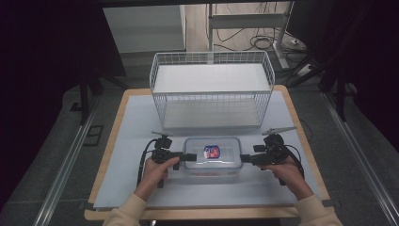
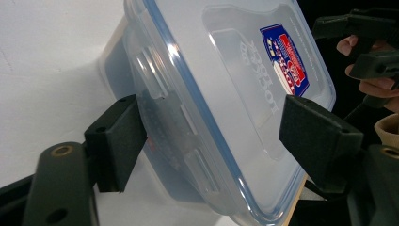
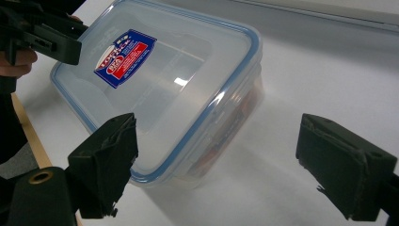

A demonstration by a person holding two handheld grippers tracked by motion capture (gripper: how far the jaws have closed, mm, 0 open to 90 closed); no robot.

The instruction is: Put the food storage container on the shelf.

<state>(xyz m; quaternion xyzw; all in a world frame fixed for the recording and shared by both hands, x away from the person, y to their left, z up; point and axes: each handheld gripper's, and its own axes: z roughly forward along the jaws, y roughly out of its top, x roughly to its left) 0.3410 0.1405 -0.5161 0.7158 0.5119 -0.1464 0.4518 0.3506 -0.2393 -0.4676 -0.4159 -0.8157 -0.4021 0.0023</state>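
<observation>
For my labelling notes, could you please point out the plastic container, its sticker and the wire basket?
plastic container (image 1: 221, 162), high view, clear lid beside the sticker
sticker (image 3: 125, 57), right gripper view, middle of the label
wire basket (image 1: 211, 57), high view, far rim

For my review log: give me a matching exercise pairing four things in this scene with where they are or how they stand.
Things:
1. basket
2. box
3. left gripper
4. right gripper

Descriptions:
A. jaws either side of the box's clip end
B. lid on, blue seal, red and blue label
C. white wire, at the table's far side
D. jaws wide open, short of the box's other end

Pairs: 1-C, 2-B, 3-A, 4-D
</observation>
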